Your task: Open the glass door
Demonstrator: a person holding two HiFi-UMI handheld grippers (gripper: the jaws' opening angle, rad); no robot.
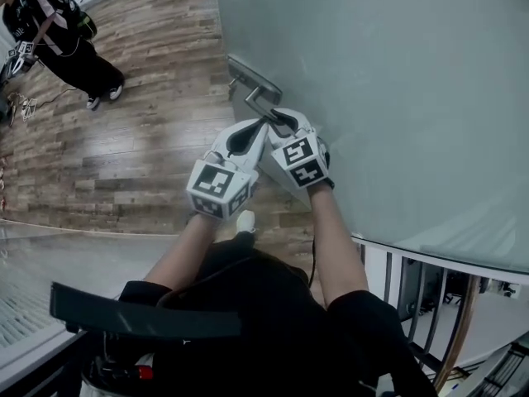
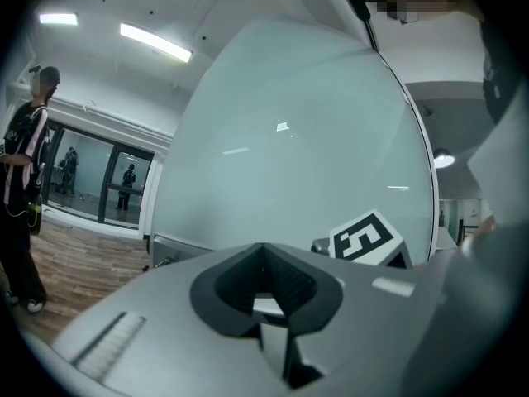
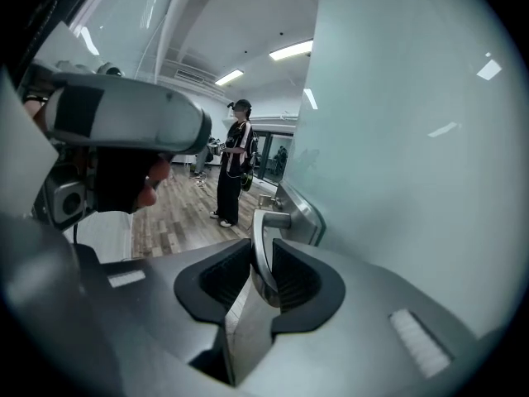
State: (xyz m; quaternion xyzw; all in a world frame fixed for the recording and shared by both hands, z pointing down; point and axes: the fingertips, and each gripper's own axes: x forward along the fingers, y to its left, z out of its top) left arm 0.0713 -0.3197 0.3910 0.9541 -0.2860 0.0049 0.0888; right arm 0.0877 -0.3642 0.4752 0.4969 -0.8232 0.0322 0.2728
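Well into the first step, by the look of it: grip on the handle [image 1: 254, 98] taken, the swing itself not clearly made. Right tongs [image 1: 283, 122] clamped on the metal lever of that handle, gripped from both sides in the right gripper view. Left tongs [image 1: 263, 127] just beside them, tip to tip, drawn in narrow on a small pale piece, probably the end of the same lever. Glass door [image 1: 397, 89] on the right, frosted, reaching from near to far, with the handle at its left edge, ahead of both arms. No frame or latch in view, so cannot tell whether already ajar; wooden floor [image 1: 140, 147] open to the left of that edge. Left to do, as judged: press the lever down if latched, then draw or push the pane round. Worth minding a bystander [image 1: 62, 35] far left, well apart from the door. No box, bin or other container anywhere in sight, hence nothing to report inside one.
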